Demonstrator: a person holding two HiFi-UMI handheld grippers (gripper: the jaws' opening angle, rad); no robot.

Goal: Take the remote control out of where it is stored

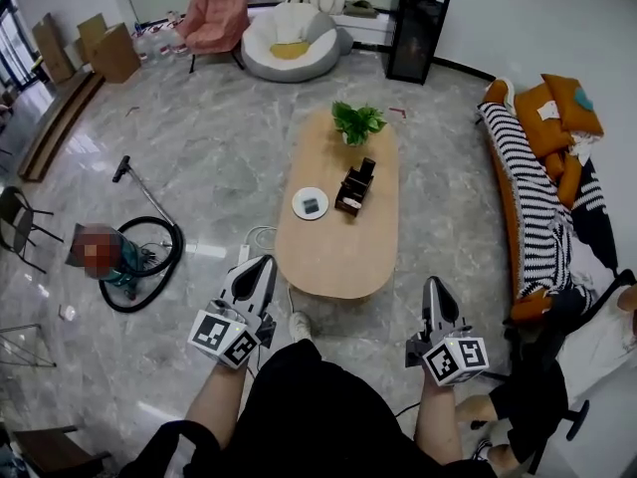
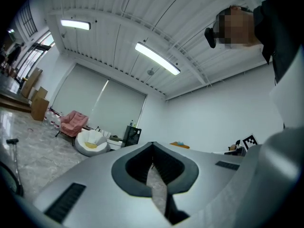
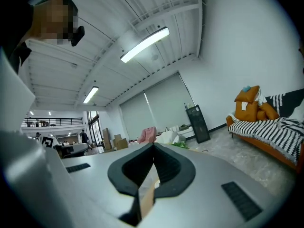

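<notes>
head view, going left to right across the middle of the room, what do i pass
vacuum cleaner → white plate on the wooden table → black holder → striped throw on the sofa

Contents of the black holder (image 1: pixel 354 189) on the oval table (image 1: pixel 328 252), too small, indistinct.
</notes>
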